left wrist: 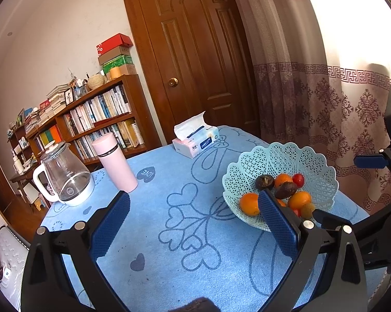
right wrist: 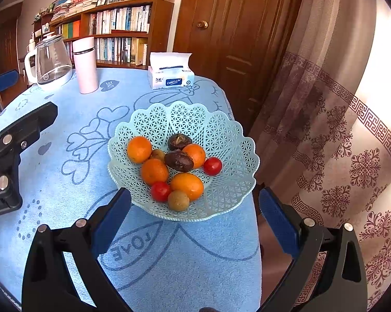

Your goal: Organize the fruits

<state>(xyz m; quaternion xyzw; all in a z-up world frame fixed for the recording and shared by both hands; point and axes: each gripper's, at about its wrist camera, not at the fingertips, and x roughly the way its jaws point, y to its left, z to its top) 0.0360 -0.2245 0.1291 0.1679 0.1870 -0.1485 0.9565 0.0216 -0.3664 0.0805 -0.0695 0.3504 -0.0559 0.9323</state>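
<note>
A pale green lattice basket [right wrist: 221, 130] stands on the blue tablecloth near the table's right edge and holds several fruits: oranges [right wrist: 139, 148], red cherry tomatoes [right wrist: 212, 166], dark brown fruits [right wrist: 179, 160] and small tan ones [right wrist: 178, 200]. It also shows in the left wrist view [left wrist: 294, 158]. My right gripper [right wrist: 195, 205] is open and empty, just in front of the basket's near rim. My left gripper [left wrist: 195, 208] is open and empty above the cloth, left of the basket.
A pink flask [left wrist: 114, 163], a glass kettle [left wrist: 65, 179] and a tissue pack [left wrist: 195, 140] stand at the far side of the table [left wrist: 169, 234]. A curtain [right wrist: 338, 130] hangs right of the table edge. A bookshelf and wooden door stand behind.
</note>
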